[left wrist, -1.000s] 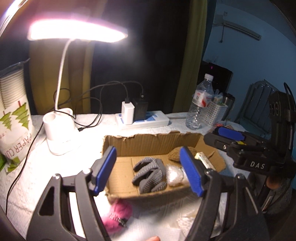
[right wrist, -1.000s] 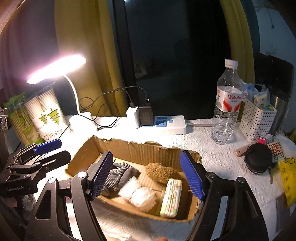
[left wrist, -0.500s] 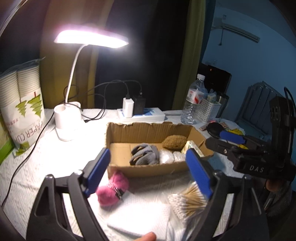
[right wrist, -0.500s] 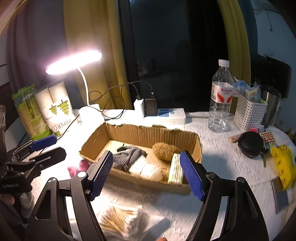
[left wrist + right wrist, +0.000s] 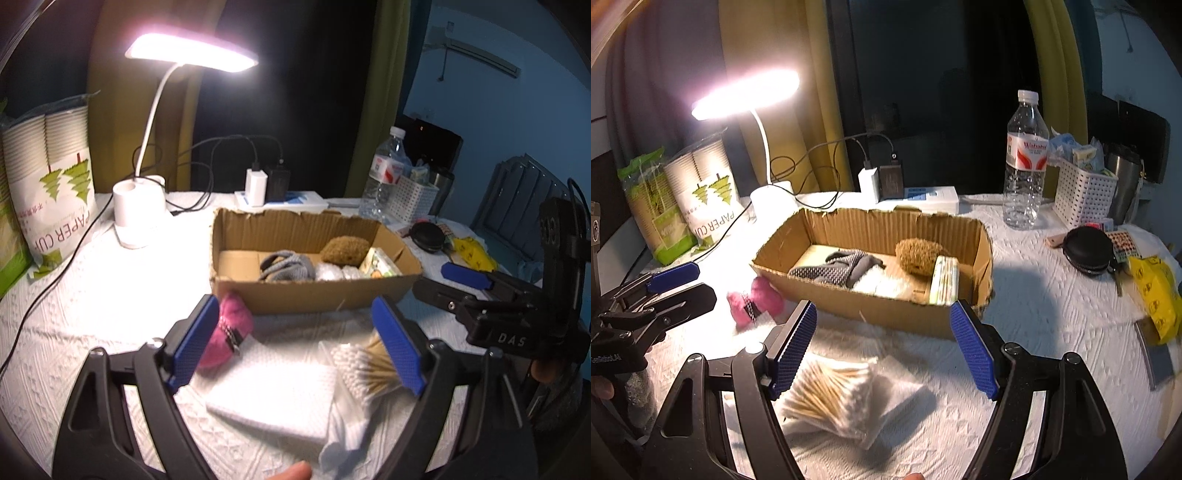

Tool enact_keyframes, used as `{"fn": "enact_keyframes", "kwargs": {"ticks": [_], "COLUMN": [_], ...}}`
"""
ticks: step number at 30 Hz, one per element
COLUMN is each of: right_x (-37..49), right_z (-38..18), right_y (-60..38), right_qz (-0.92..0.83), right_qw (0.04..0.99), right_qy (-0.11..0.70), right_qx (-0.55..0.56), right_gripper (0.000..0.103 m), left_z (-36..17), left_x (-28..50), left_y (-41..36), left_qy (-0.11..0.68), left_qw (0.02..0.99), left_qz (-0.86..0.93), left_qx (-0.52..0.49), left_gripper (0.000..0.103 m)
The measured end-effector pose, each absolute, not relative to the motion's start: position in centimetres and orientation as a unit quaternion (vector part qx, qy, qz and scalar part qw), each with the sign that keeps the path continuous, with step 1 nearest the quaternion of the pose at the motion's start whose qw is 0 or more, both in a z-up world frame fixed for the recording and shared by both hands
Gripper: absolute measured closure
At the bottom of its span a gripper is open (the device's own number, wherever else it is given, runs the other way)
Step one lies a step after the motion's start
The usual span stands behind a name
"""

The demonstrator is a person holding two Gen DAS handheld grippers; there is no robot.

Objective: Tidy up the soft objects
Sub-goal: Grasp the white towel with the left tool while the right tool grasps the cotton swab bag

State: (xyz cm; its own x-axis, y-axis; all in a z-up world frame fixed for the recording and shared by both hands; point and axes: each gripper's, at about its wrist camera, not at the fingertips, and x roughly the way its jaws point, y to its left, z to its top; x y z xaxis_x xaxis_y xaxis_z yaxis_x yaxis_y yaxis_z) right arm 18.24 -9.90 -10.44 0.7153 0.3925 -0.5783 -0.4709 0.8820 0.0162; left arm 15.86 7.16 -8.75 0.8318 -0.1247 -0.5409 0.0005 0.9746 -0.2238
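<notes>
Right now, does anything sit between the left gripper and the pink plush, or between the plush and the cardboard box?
Nothing visible does. The left gripper is open, and the pink plush lies on the cloth by its left finger. Only the near wall of the cardboard box separates the plush from the inside.

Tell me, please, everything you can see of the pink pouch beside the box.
The pink pouch is a small, fuzzy, soft-looking thing with a silvery zip or chain across its middle. It lies on the white cloth just outside the cardboard box, by its near left corner; whether it touches the box is unclear. No gripper holds it. In the left wrist view the left gripper's finger partly hides it.
</notes>
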Motion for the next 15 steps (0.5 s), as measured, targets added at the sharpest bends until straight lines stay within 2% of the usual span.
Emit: {"fn": "enact_keyframes", "kwargs": {"ticks": [15], "right_x": [17.3], "right_z": [-13.6], "right_y": [-11.1], "right_qz": [0.227], "right_qw": [0.915], "right_qy": [0.327], "right_qx": [-0.066], "right_gripper": [0.025], "left_z": [-12.4], "left_x": [14.8], "left_y": [6.5], "left_qy": [0.331], "left_qw": [0.937], "left_qz": [-0.029], "left_qx": [-0.109], "left_gripper": [0.017]}}
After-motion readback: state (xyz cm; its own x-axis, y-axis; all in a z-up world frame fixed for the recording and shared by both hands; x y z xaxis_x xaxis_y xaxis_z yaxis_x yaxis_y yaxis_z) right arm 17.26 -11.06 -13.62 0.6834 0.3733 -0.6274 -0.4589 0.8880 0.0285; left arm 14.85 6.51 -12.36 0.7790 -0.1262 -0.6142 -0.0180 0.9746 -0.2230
